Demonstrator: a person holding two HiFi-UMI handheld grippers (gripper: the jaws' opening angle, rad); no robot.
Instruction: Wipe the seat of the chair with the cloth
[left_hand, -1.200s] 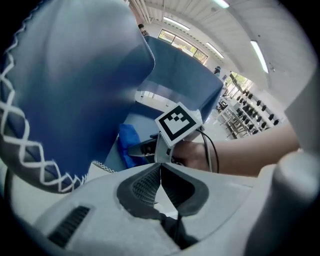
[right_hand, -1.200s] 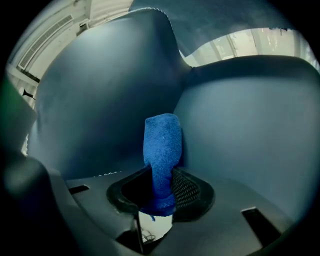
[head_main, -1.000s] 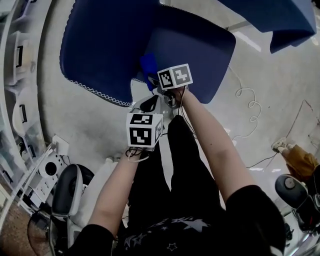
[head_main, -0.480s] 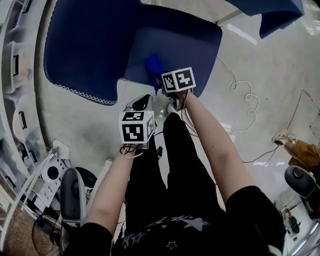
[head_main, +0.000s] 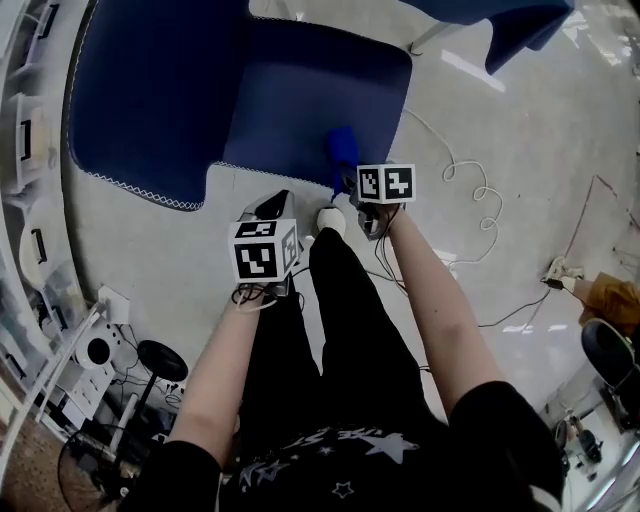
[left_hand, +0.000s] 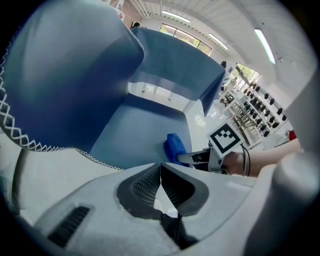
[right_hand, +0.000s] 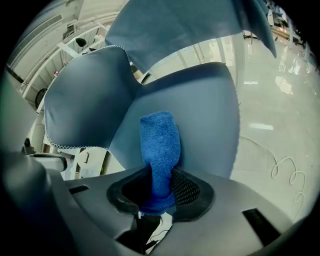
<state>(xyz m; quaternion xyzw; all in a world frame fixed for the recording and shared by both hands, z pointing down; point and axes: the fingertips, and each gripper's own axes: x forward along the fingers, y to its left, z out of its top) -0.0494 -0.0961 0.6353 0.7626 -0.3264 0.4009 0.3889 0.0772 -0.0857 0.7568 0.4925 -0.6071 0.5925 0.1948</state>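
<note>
head view: right gripper (head_main: 352, 178) holds the blue cloth (head_main: 343, 150), which sticks out ahead of its jaws onto the front edge of the chair's seat (head_main: 310, 90). left gripper (head_main: 276, 207) is off to the left of the right one and further back, over the floor (head_main: 180, 250), jaws pointing toward the seat's front corner. a white cable (head_main: 470, 185) lies on the floor to the right of the right jaws.

left gripper view: jaws closed, pads meeting at the tips, nothing between them. seat and backrest (left_hand: 65, 75) lie ahead of the jaws; cloth and right gripper are ahead and to the right.

right gripper view: jaws clamped on the lower end of the cloth; the rest stands up ahead of the jaws, against the seat.
</note>
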